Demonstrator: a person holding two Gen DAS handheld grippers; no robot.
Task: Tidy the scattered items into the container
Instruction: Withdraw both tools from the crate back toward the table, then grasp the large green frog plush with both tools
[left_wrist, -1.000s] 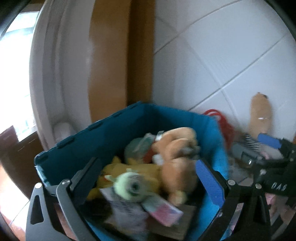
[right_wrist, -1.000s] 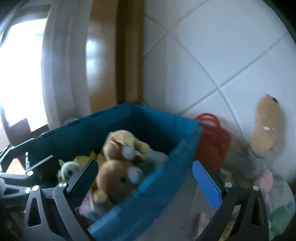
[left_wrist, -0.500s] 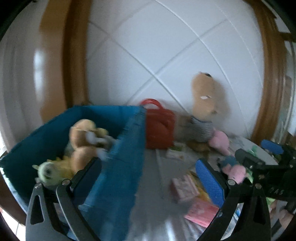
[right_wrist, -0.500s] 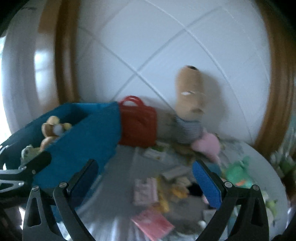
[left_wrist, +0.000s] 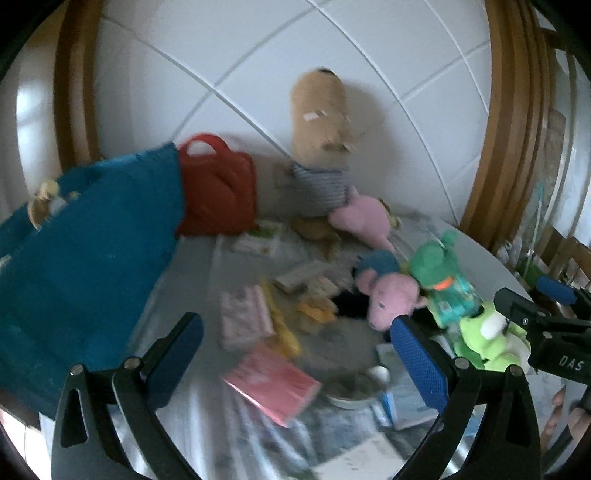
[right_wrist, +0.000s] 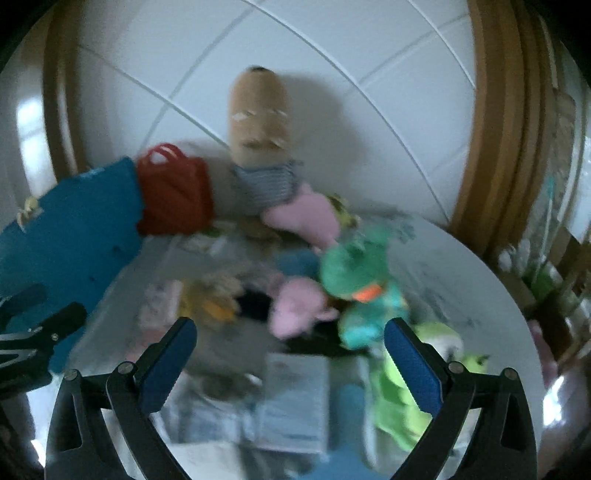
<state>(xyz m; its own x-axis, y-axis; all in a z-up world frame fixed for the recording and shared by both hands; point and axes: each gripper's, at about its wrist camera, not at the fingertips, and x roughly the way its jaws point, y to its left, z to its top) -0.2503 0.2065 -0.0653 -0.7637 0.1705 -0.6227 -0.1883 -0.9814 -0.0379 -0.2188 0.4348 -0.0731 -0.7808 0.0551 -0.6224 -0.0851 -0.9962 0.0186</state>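
Note:
A blue fabric bin (left_wrist: 85, 254) (right_wrist: 70, 225) stands at the left with plush toys inside. Scattered on the white table are a pink pig plush (left_wrist: 391, 295) (right_wrist: 295, 306), a green frog plush (left_wrist: 439, 273) (right_wrist: 354, 273), a lime plush (left_wrist: 484, 339) (right_wrist: 402, 398), a pink booklet (left_wrist: 273, 380) and a pink box (left_wrist: 243, 314). My left gripper (left_wrist: 295, 354) hangs open above the booklet, nothing between its fingers. My right gripper (right_wrist: 291, 354) is open too, over the blurred papers near the pig.
A red bag (left_wrist: 218, 195) (right_wrist: 173, 195) and a tall tan plush in a striped shirt (left_wrist: 321, 147) (right_wrist: 262, 147) lean on the tiled wall. A pink plush (left_wrist: 365, 218) lies beside it. Wooden frame (left_wrist: 506, 129) stands at the right. A small bowl (left_wrist: 351, 387) sits among papers.
Both grippers have swung right, away from over the blue bin, and now face the scattered toys on the table. Both stay open and empty.

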